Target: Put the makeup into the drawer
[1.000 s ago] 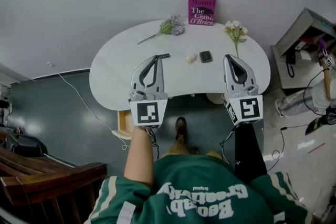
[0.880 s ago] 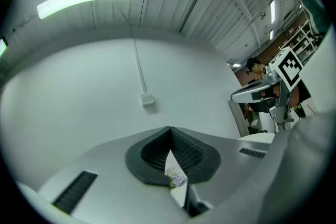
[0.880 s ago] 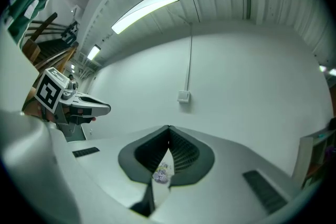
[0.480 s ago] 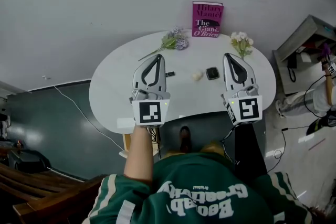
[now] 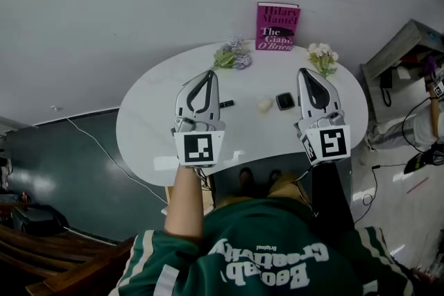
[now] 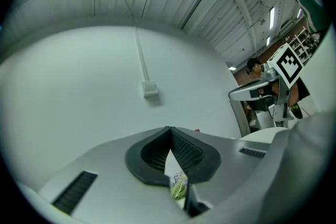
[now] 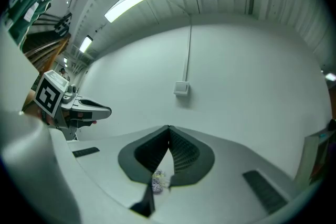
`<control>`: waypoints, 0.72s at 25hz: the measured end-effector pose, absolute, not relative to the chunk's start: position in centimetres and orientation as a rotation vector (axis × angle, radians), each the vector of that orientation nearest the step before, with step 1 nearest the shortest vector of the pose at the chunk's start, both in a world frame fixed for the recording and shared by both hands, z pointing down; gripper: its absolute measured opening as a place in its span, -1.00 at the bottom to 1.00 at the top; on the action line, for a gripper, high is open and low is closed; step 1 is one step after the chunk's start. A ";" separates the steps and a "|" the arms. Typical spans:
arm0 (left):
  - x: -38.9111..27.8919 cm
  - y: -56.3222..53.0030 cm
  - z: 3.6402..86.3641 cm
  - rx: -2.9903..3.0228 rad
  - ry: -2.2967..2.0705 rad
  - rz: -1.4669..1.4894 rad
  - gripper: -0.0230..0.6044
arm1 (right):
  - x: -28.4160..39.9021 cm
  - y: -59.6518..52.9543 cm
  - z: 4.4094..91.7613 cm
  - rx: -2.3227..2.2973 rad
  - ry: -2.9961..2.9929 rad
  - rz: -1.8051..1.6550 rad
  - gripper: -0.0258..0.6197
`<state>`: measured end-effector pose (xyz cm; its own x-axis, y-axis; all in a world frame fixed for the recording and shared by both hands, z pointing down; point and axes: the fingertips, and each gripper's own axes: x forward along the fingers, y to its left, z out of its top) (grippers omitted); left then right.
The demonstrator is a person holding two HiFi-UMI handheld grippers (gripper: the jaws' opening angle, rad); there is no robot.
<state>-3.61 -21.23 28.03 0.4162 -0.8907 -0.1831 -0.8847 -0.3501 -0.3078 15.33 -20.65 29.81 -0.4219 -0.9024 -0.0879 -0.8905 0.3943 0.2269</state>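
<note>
The right claw is hovering just right of the compact, nearer than the left claw; both are sitting closed, empty.

the head view looked steeply down on the table; both gripper views, low over it, faced one wall.

The left gripper and right gripper have advanced, apparently farther over the table.
</note>
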 end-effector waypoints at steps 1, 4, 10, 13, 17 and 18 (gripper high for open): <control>-3.7 -21.5 28.2 -2.322 1.528 -0.023 -0.88 | 15.3 -20.9 29.8 1.660 -2.582 -0.370 -0.89; -3.7 -22.1 28.5 -2.325 1.524 -0.037 -0.88 | 15.3 -21.7 29.7 1.658 -2.589 -0.365 -0.89; -2.6 -22.9 29.4 -2.300 1.468 -0.165 -0.88 | 15.2 -22.8 29.9 1.638 -2.588 -0.364 -0.89; -1.6 -23.9 32.9 -2.358 1.384 -0.335 -0.88 | 15.3 -23.3 30.3 1.627 -2.580 -0.358 -0.89; -1.0 -25.5 40.3 -2.545 1.186 -0.605 -0.87 | 15.6 -23.7 31.0 1.601 -2.574 -0.347 -0.89; -1.0 -25.8 42.2 -2.573 1.124 -0.689 -0.86 | 15.7 -23.7 31.1 1.598 -2.571 -0.345 -0.89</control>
